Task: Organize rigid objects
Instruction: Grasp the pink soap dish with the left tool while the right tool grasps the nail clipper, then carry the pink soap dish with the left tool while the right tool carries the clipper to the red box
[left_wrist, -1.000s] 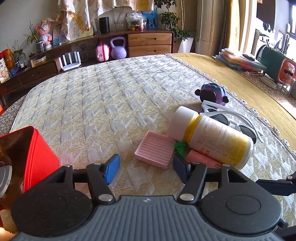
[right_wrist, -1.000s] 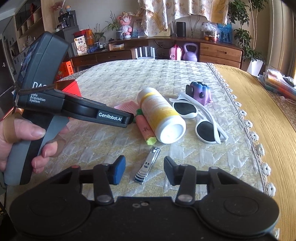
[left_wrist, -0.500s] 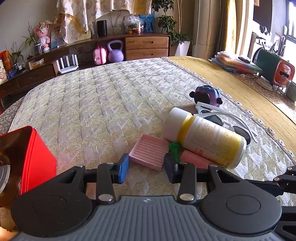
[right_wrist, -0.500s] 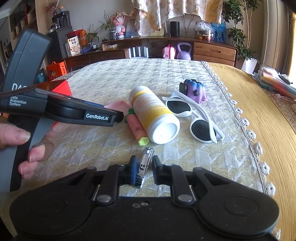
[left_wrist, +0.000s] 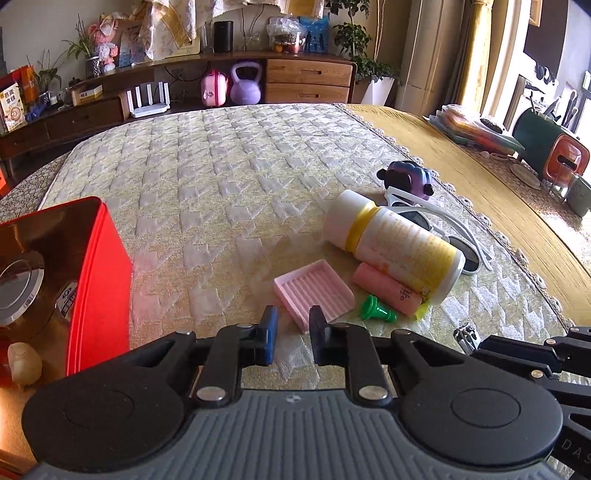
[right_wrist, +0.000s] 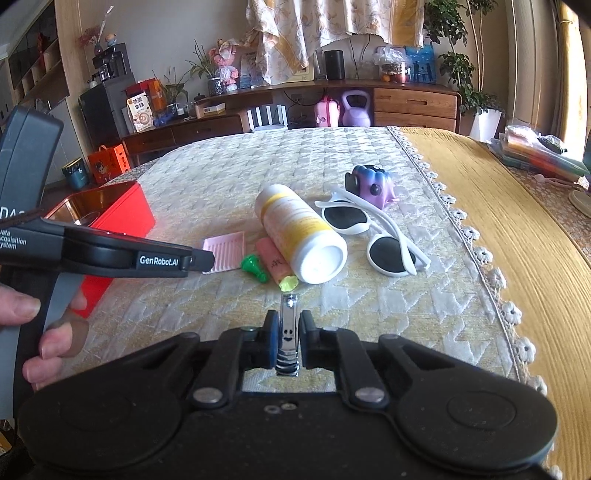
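Right gripper (right_wrist: 288, 338): jaws clamped on a steel nail clipper (right_wrist: 288, 328), just above the quilted worktop (right_wrist: 369, 317). Ahead lie a white bottle (right_wrist: 301, 238) and white sunglasses (right_wrist: 369, 236). Left gripper (right_wrist: 201, 260) meets the pink tray (right_wrist: 229, 249).

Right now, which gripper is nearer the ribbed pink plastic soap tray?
Left. The left gripper has its fingertips at the ribbed pink plastic soap tray's near corner; the right gripper sits farther back, clamping the metal nail clipper.

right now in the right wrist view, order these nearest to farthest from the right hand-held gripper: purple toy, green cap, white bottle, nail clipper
1. nail clipper, clamped between the right hand-held gripper's jaws
2. green cap, ahead and left
3. white bottle, lying on its side, just beyond
4. purple toy, farthest back, to the right
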